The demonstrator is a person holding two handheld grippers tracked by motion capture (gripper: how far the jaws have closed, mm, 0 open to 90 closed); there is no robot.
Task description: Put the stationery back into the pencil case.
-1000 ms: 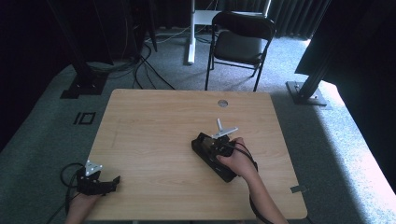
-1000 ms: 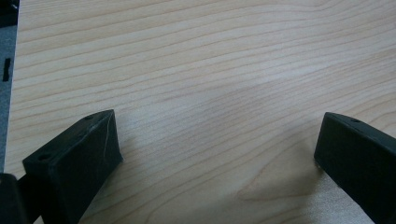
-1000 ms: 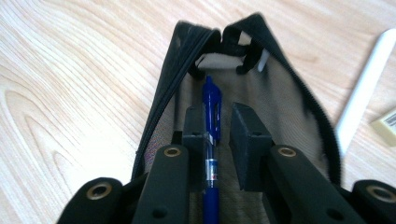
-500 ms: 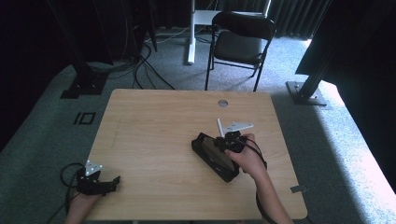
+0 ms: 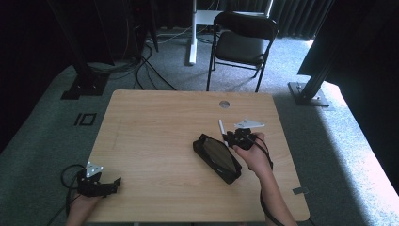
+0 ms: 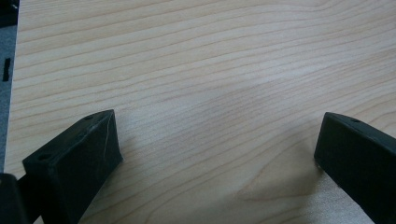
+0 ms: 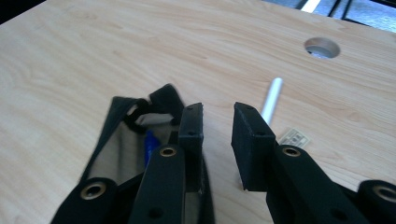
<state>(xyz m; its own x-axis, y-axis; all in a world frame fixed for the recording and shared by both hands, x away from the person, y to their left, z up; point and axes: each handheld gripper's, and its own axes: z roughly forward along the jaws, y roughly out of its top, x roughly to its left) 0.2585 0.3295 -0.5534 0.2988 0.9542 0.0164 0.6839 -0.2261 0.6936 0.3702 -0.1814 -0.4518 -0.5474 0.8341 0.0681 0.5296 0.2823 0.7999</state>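
Black fabric pencil case [image 5: 217, 157] lies open on the wooden table [image 5: 155, 136], right of centre. Right gripper [image 7: 217, 128] hovers at its far end, jaws narrow and lately opening, nothing between them. White pen [image 7: 272, 97] lies just beyond. Left gripper [image 6: 215, 144] rests wide open at the near left.

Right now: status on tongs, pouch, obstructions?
Left tongs open, idle at table edge. Right tongs narrowly apart, nothing between. Pouch open; white pen just beyond.
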